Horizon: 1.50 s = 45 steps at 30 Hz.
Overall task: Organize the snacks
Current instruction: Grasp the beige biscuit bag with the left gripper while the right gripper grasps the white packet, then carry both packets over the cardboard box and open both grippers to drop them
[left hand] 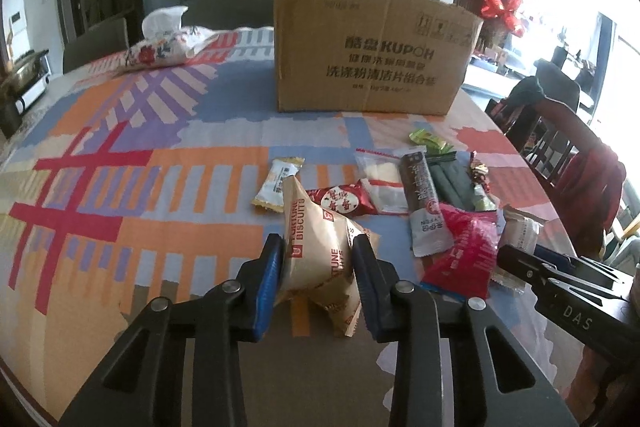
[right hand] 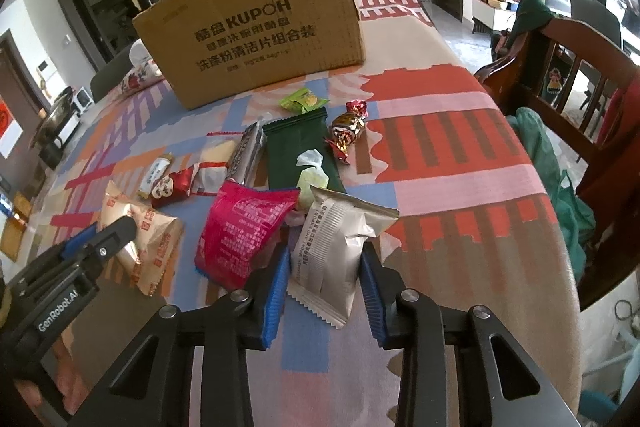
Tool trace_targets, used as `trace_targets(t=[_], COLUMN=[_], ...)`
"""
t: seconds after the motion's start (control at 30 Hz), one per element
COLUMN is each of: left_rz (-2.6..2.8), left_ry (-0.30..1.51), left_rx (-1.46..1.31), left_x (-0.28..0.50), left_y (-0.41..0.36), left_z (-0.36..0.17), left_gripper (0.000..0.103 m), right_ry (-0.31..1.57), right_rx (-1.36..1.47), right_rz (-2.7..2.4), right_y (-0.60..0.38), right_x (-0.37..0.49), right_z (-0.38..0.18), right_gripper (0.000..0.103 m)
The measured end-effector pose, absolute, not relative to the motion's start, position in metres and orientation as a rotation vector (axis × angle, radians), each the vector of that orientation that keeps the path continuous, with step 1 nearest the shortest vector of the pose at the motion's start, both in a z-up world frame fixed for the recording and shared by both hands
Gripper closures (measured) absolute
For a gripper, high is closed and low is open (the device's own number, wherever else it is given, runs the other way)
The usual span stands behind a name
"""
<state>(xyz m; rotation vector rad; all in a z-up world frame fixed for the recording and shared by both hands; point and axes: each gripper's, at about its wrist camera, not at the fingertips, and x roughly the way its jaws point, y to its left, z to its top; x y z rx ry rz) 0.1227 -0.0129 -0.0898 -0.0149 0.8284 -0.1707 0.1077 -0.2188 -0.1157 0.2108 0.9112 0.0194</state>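
Note:
My left gripper is shut on a tan Fortune Biscuits packet, which stands tilted between the blue pads. It also shows in the right wrist view. My right gripper is shut on a silver-grey snack pouch, seen at the right of the left wrist view. A pink-red pouch lies beside it. Several more snacks lie ahead: a dark green pack, a brown stick pack, a red pack, candies. A cardboard box stands behind them.
The table wears a patterned cloth. A tissue pack in a floral cover lies at the back left. A wooden chair with clothes on it stands against the right table edge.

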Motion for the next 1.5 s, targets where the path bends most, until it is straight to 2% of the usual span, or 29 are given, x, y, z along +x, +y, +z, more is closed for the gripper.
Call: trace_targets(t=[0.77, 1.13, 1.5], left_rz=[-0.218, -0.254, -0.269], left_ry=[0.62, 0.545, 0.548], left_rx=[0.031, 0.025, 0.018], left_x=[0.107, 0.161, 0.235], left_y=[-0.014, -0.013, -0.02], left_z=[0.0, 0.047, 0.087], left_gripper=[0.069, 0.069, 0.069], right_ry=[0.65, 0.55, 0.562], right_rx=[0.121, 0.085, 0.112], right_rz=[0.123, 0.169, 0.211], right_y=[-0.209, -0.204, -0.207], right_x=[0.102, 0.155, 0.224], right_z=[-0.023, 0.033, 0.073], right_gripper=[0.067, 0.067, 0.067])
